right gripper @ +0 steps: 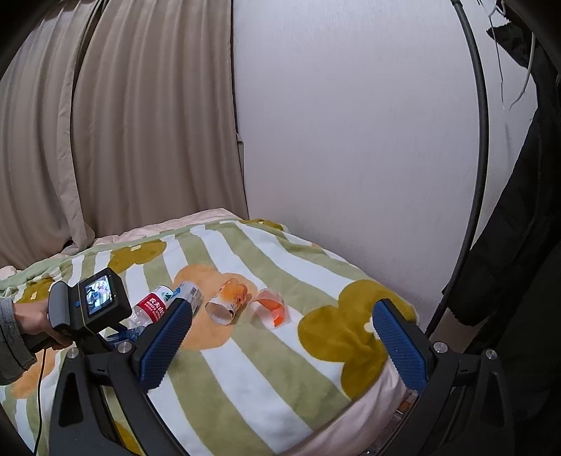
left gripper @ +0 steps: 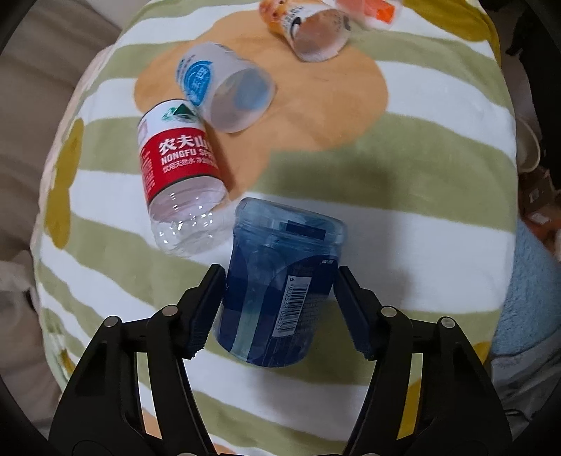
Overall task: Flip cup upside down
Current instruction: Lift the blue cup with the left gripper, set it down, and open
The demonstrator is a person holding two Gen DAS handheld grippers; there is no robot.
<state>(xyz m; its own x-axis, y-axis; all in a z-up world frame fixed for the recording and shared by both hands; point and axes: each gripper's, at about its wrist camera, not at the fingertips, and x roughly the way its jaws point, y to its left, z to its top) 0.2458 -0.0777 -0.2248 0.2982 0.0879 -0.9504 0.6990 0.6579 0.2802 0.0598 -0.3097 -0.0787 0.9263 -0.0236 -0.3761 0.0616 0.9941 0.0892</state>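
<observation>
A dark blue plastic cup (left gripper: 277, 287) with a barcode label lies on the striped blanket (left gripper: 420, 196), its closed base pointing away from me. My left gripper (left gripper: 278, 280) is open and straddles the cup; the left pad touches its side, the right pad stands close beside it. My right gripper (right gripper: 282, 319) is open and empty, held above the blanket's near right part. In the right wrist view the left gripper's body and camera (right gripper: 94, 303) show at the left, hiding the blue cup.
A red-labelled cut bottle cup (left gripper: 178, 172), a white and blue cup (left gripper: 224, 87), an orange-printed cup (left gripper: 308, 28) and an orange clear cup (right gripper: 271, 307) lie on their sides beyond. Beige curtains (right gripper: 105, 122) and a white wall (right gripper: 350, 140) stand behind the bed.
</observation>
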